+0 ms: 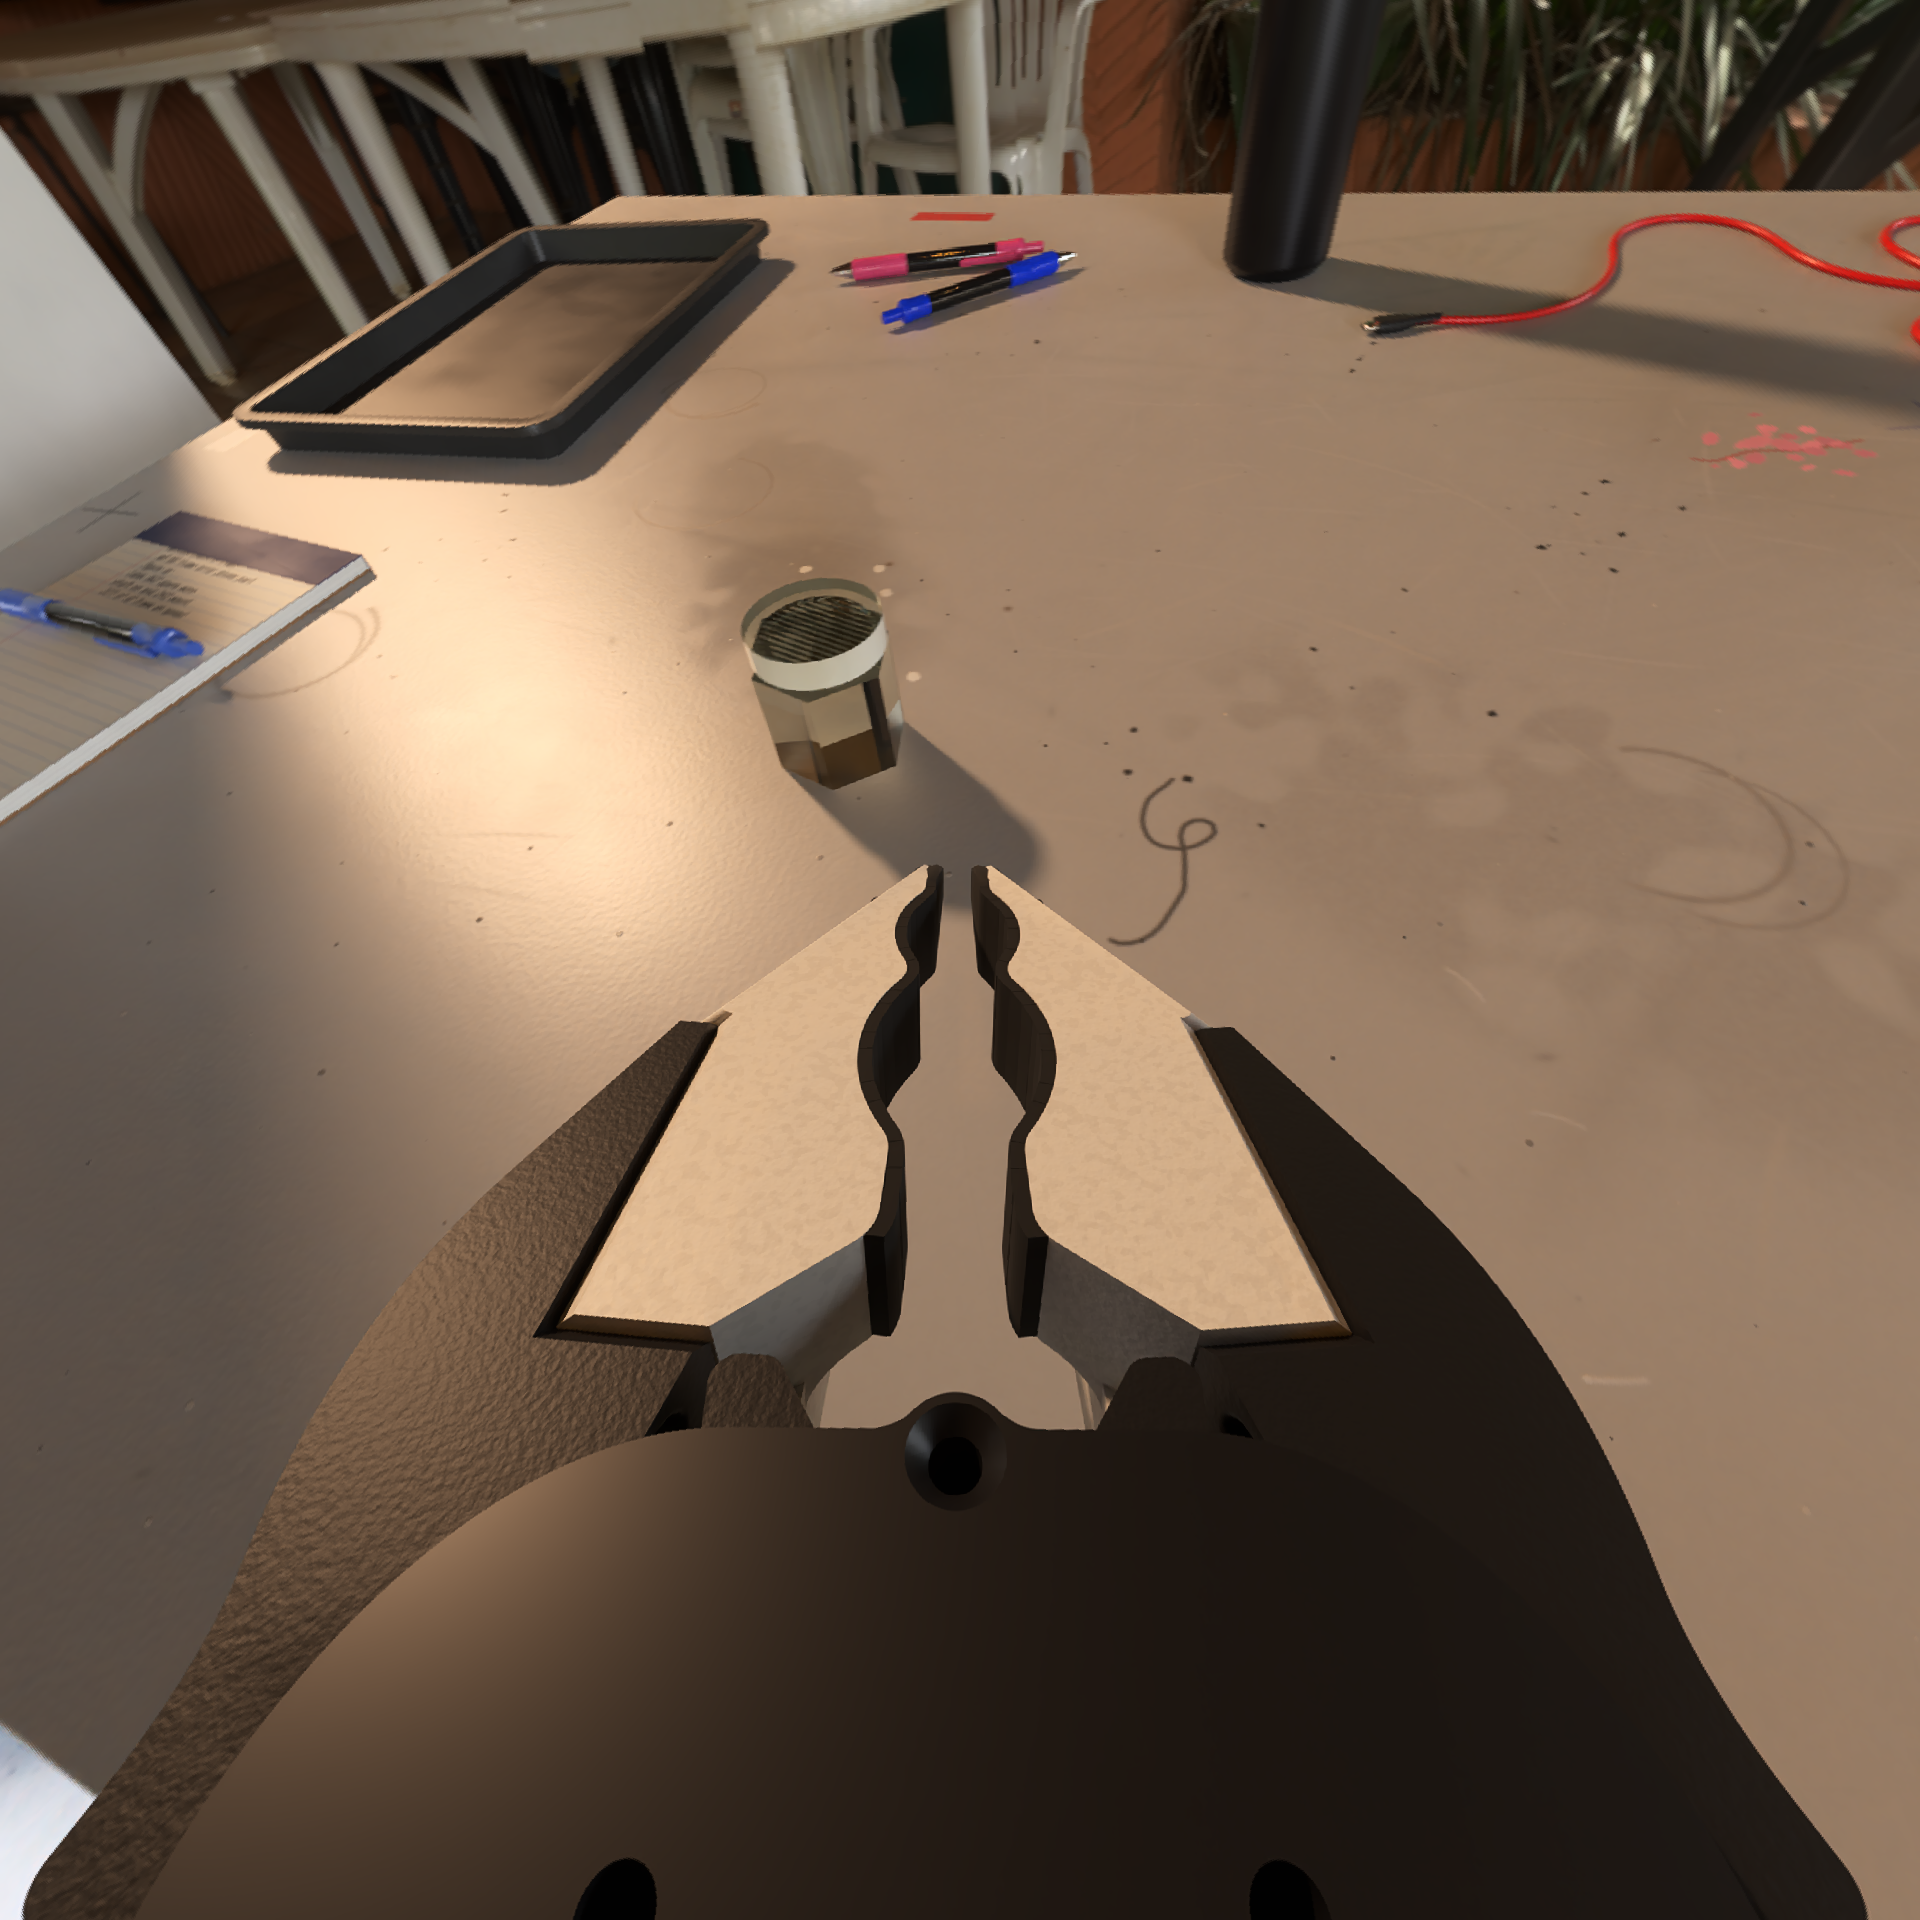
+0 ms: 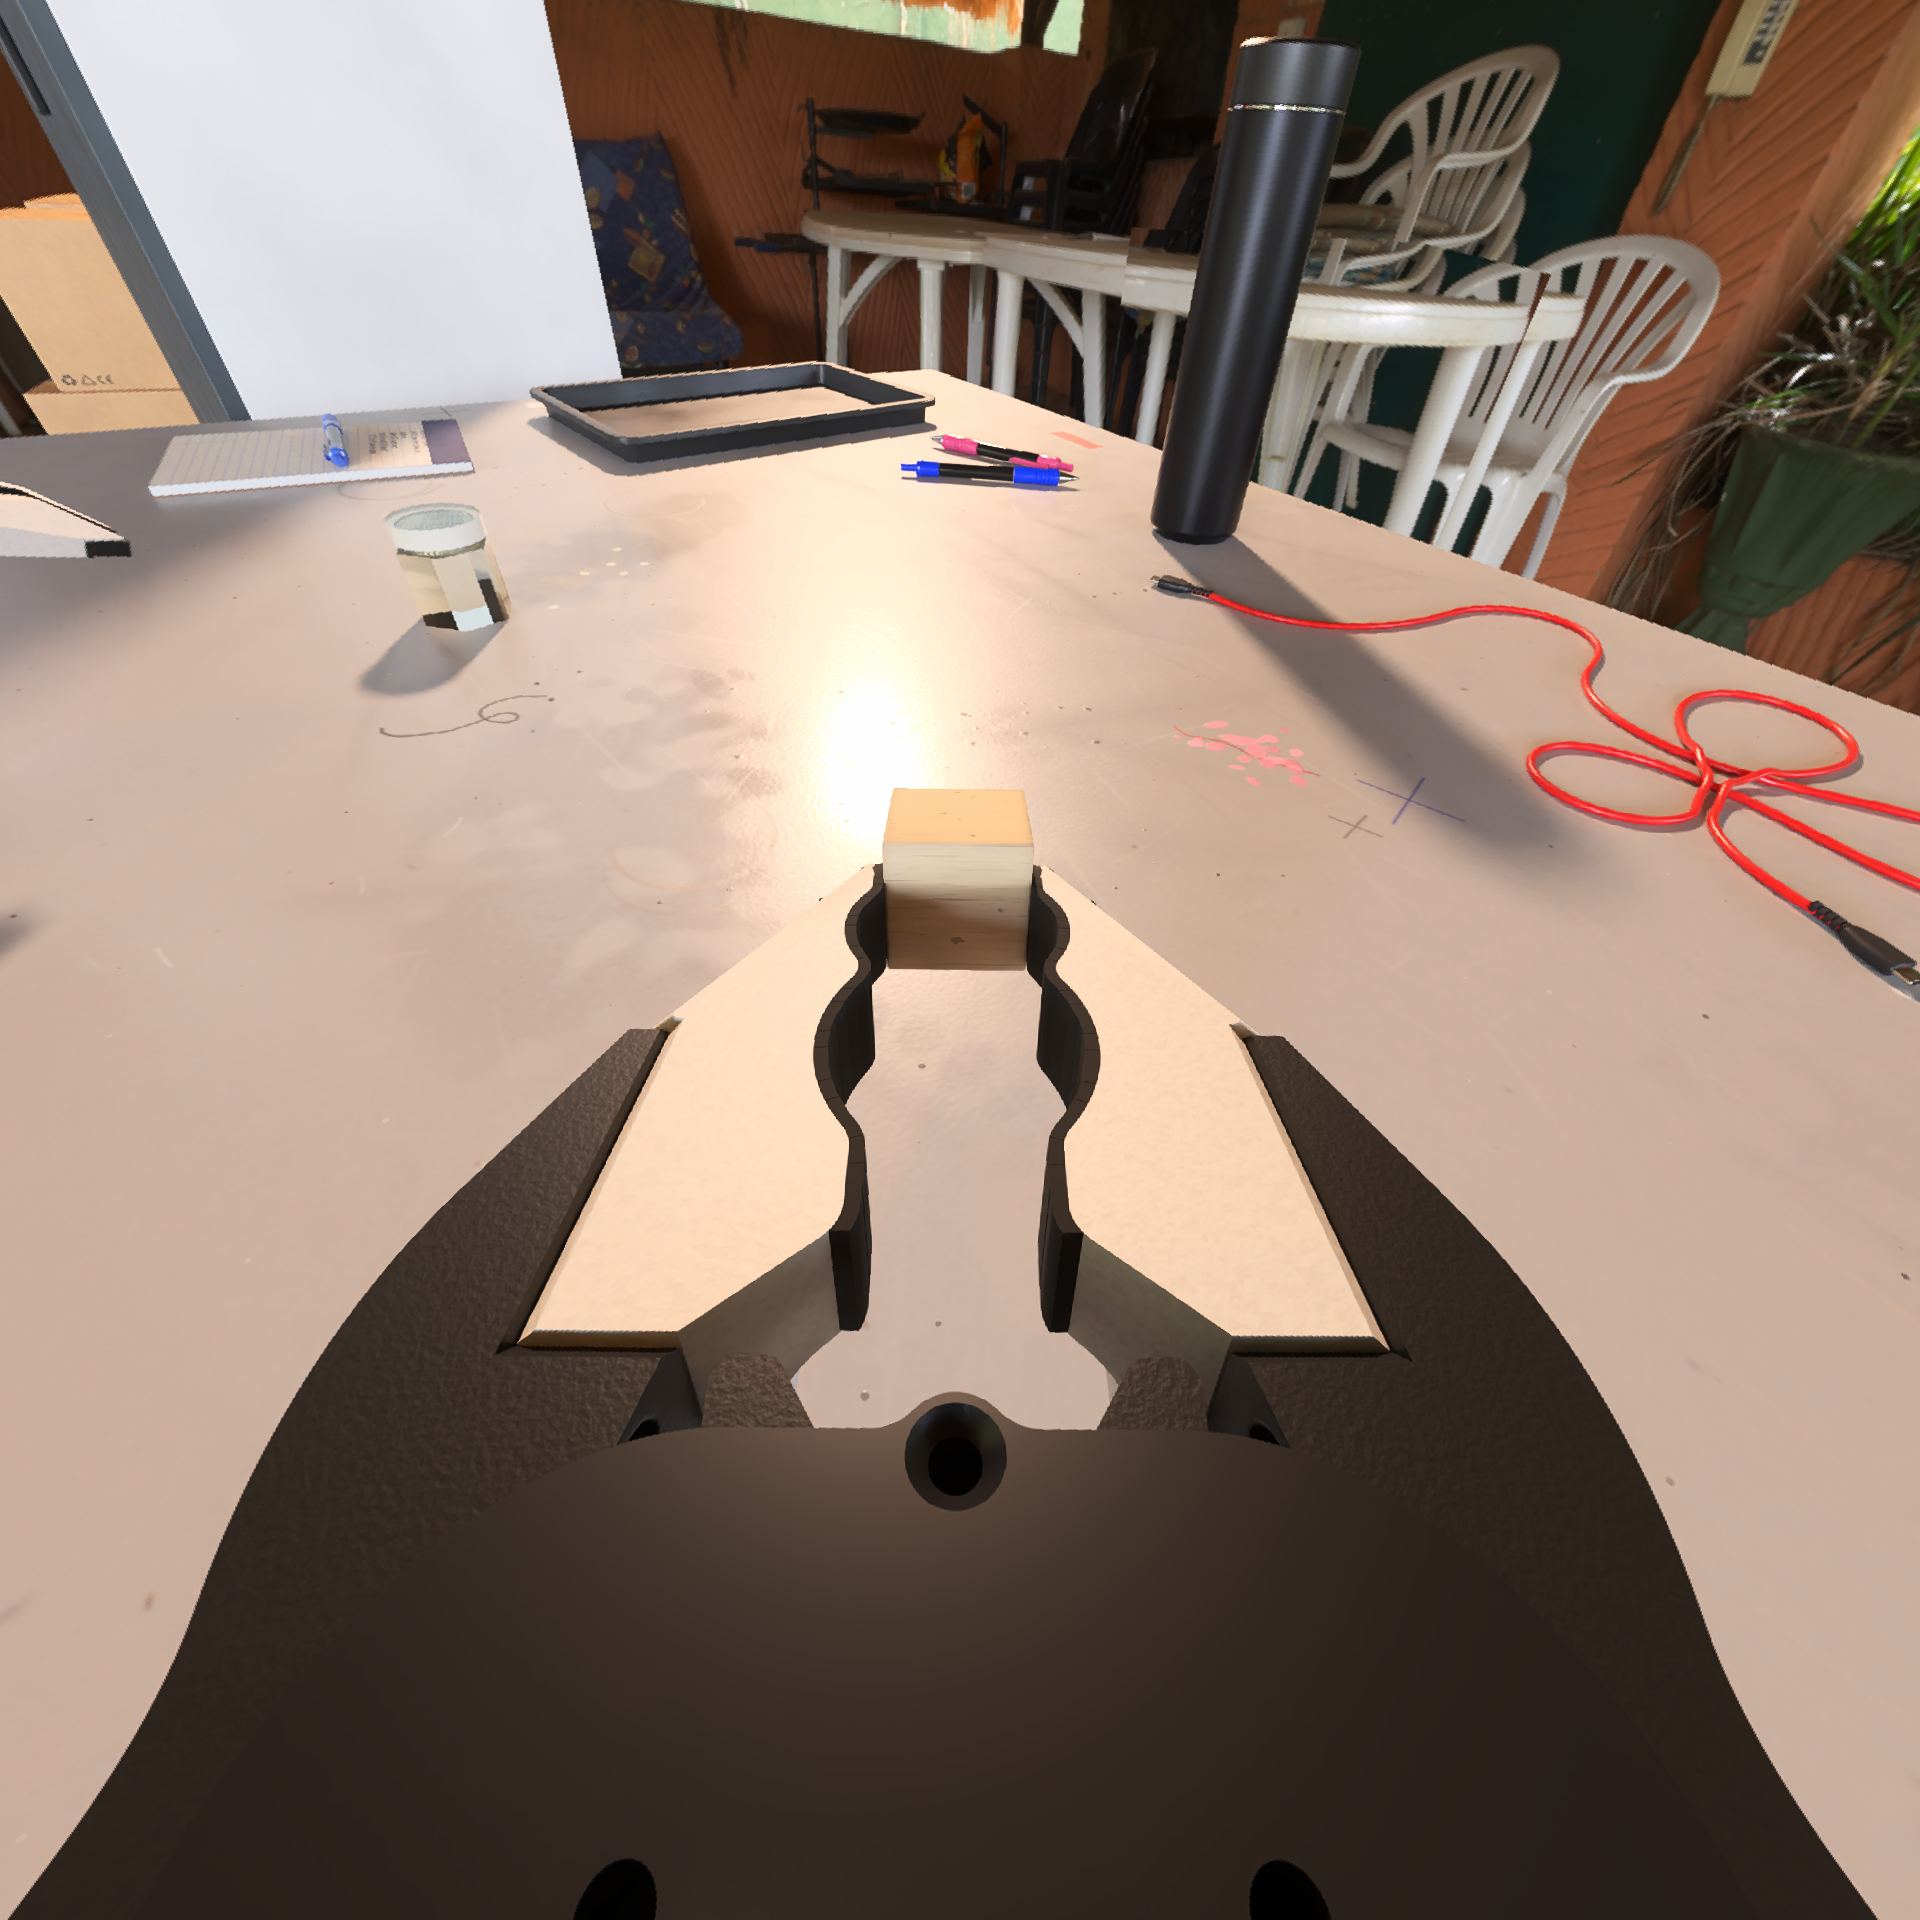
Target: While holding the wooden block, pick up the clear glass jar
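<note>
Right claw (image 2: 956, 883) clamps wooden block (image 2: 958, 883), freeing our left claw (image 1: 956, 873), tips nearly together, empty, for glass jar (image 1: 821, 675) on desk (image 1: 1351, 935).

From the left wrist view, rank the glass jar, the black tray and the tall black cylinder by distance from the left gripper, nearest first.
1. Clear glass jar: just ahead of the left gripper, slightly left.
2. Black tray: farther back, on the left.
3. Tall black cylinder: at the table's far edge, to the right.
</note>
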